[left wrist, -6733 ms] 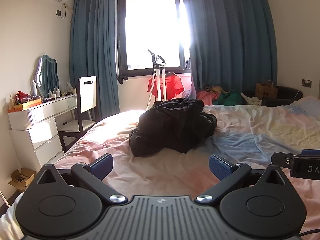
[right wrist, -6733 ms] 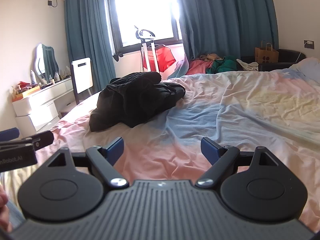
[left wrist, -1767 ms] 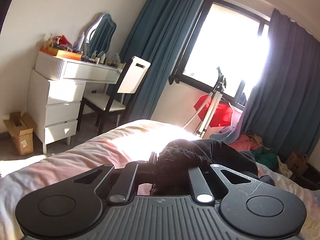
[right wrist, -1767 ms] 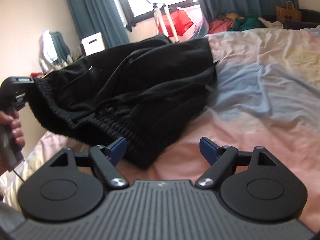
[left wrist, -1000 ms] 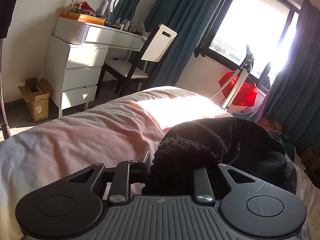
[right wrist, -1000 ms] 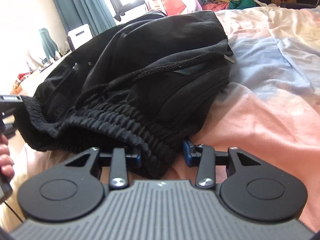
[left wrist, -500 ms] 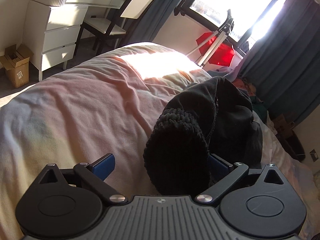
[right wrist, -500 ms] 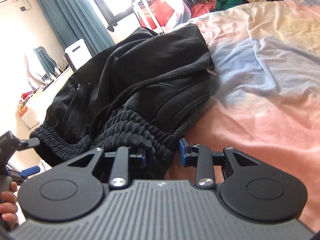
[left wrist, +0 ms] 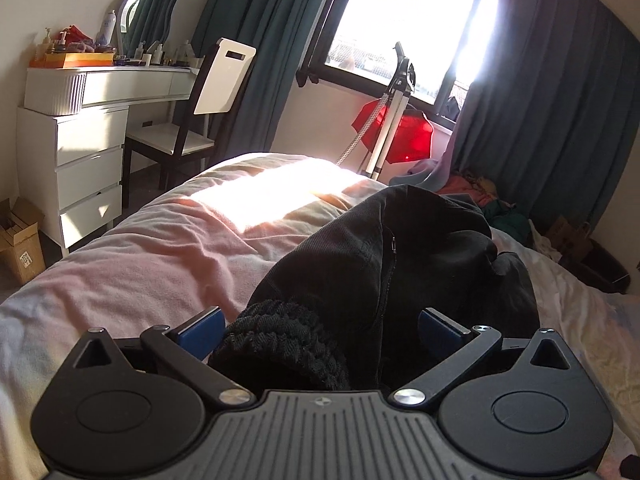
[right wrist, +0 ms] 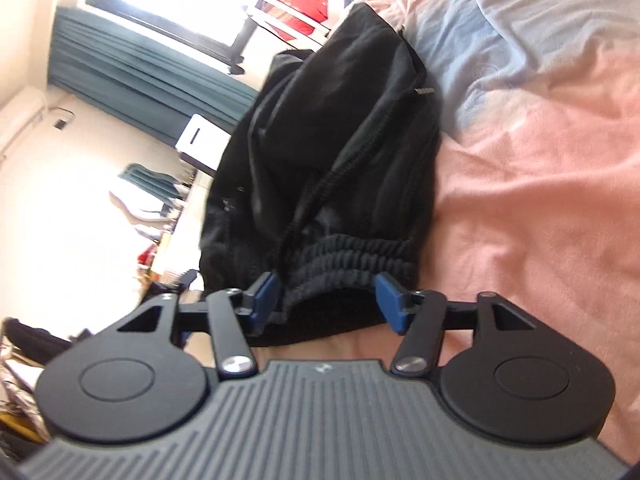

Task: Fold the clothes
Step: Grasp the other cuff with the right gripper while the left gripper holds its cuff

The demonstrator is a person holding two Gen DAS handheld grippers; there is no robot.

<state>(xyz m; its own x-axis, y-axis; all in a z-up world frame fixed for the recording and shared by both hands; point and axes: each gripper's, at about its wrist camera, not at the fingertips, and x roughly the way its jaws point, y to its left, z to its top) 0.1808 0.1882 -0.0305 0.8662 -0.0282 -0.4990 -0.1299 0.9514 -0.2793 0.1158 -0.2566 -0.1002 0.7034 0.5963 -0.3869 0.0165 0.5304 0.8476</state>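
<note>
Bedroom: bed (left wrist: 168, 248), dressing table (left wrist: 100, 92)

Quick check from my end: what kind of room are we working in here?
A bedroom, almost certainly in a home. The black garment lies on a made bed with pink and blue bedding, a white dressing table with a mirror and toiletries stands by the wall, and teal curtains frame the window.

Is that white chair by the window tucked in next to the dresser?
Yes, the white chair stands right beside the white dresser.
</note>
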